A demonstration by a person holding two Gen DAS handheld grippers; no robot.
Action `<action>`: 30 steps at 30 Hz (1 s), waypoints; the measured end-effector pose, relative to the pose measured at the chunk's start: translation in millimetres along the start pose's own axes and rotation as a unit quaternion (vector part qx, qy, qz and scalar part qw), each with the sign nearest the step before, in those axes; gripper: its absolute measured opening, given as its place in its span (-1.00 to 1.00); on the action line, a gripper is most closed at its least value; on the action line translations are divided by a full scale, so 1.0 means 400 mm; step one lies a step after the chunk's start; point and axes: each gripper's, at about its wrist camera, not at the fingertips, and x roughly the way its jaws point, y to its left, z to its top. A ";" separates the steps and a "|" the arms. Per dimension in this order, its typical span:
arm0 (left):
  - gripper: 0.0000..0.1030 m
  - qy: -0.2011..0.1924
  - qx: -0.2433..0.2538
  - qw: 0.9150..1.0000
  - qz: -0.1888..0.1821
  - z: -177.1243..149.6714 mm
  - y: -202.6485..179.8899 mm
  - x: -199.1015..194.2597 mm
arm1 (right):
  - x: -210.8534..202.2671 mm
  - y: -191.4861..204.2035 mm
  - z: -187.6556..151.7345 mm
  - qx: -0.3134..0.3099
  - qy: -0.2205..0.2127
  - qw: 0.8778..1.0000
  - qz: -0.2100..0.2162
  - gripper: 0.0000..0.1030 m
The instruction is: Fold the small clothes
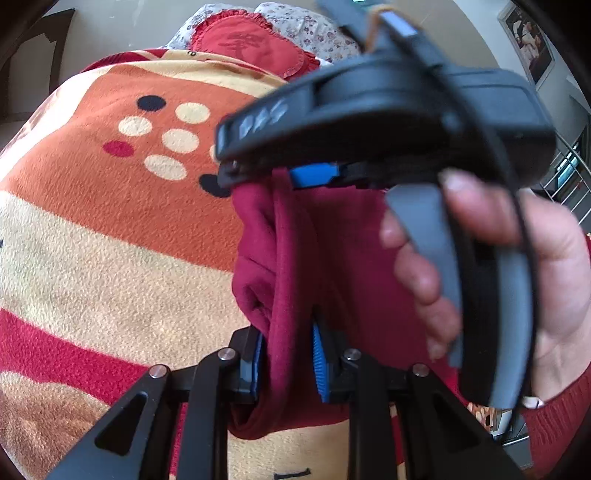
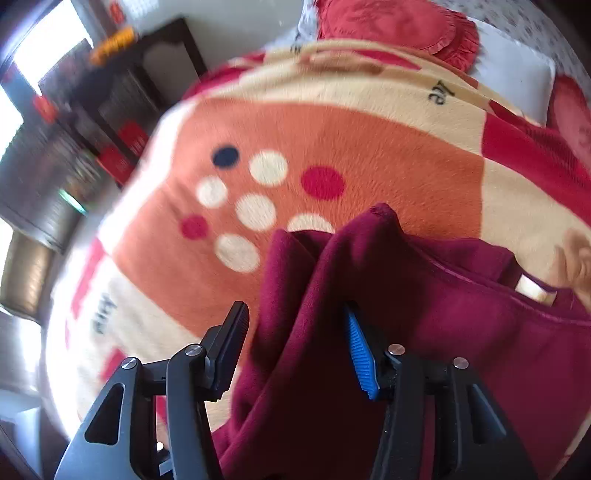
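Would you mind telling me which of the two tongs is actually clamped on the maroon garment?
The left tongs: their blue pads pinch the maroon garment. The right tongs stand open around it.

Blanket (image 2: 369, 147) bears dark lettering — too blurred to read.

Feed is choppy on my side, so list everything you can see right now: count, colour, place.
garment: one, maroon, bunched on the blanket between both grippers
blanket: one, orange, cream and red with dots, spread under the garment
cushion: one, red with frilled edge, far end
floral sheet: one, white patterned, behind the cushion
left gripper: jaws clamped on a garment fold
right gripper: jaws apart, garment between
hand: one, holding the right gripper
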 end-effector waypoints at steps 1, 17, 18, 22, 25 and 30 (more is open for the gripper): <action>-0.56 0.001 0.000 1.000 0.002 0.005 0.007 0.004 | 0.012 0.002 -0.002 -0.005 0.003 1.000 -0.009 -0.36; -0.57 -0.012 0.040 0.999 0.017 0.017 -0.113 -0.006 | -0.118 -0.091 -0.080 0.031 -0.074 0.996 0.037 -1.00; -0.57 -0.012 0.042 0.999 0.017 0.021 -0.119 -0.011 | -0.125 -0.099 -0.079 0.034 -0.076 0.996 0.039 -1.00; -0.59 -0.013 0.050 0.998 0.021 0.025 -0.139 -0.015 | -0.155 -0.105 -0.078 0.039 -0.085 0.995 0.043 -1.00; -0.59 -0.015 0.055 0.998 0.022 0.026 -0.147 -0.022 | -0.169 -0.115 -0.087 0.041 -0.092 0.994 0.045 -1.00; -0.60 -0.019 0.068 0.997 0.021 0.029 -0.177 -0.034 | -0.202 -0.138 -0.102 0.045 -0.103 0.992 0.049 -1.00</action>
